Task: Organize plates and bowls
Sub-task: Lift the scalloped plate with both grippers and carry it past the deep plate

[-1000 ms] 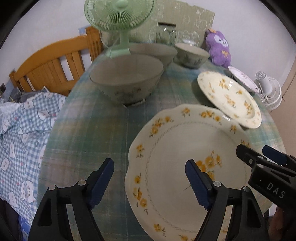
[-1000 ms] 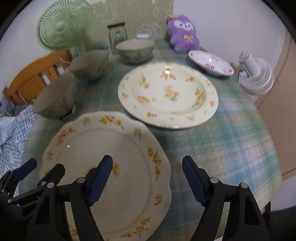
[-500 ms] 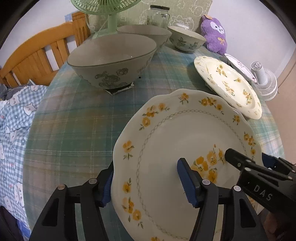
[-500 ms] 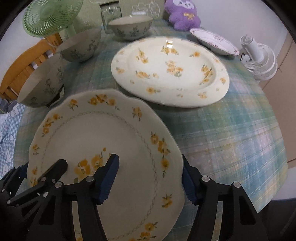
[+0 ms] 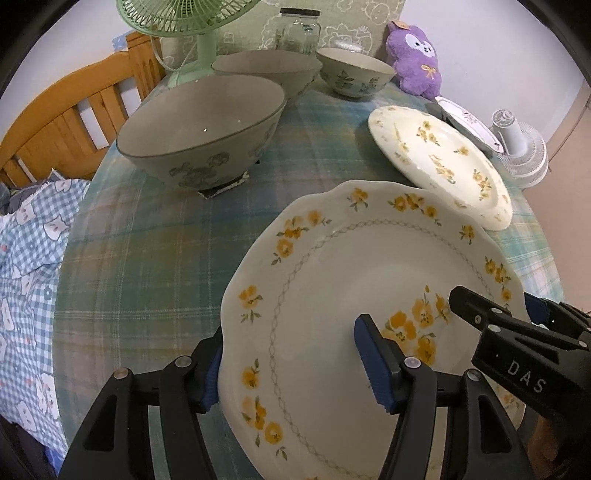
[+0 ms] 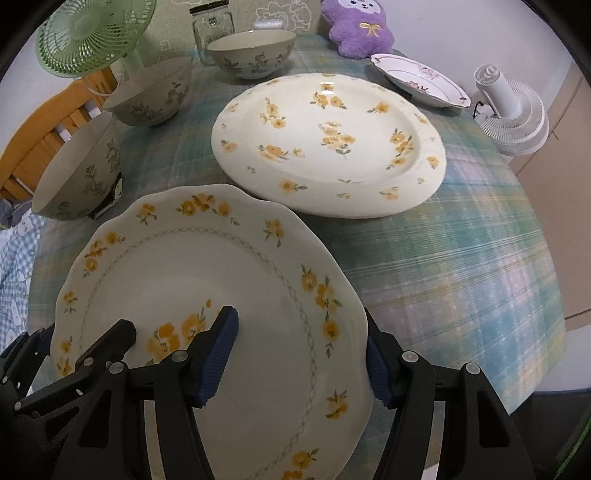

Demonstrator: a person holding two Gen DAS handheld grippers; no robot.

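A scalloped white plate with yellow flowers lies at the table's near edge. My left gripper is open and straddles its left rim, one finger over the plate, the other outside. My right gripper is open and straddles its right rim the same way. A larger yellow-flowered plate lies behind it. A small pink-patterned plate sits at the back right. Three grey-green floral bowls stand at left and back: near, middle, far.
The round table has a green plaid cloth. A green fan, a glass jar and a purple plush toy stand at the back. A white fan is at the right edge. A wooden bed frame is on the left.
Both grippers have moved forward and down, from short of the scalloped plate to straddling its opposite rims. Both stay open. The plate has not moved.
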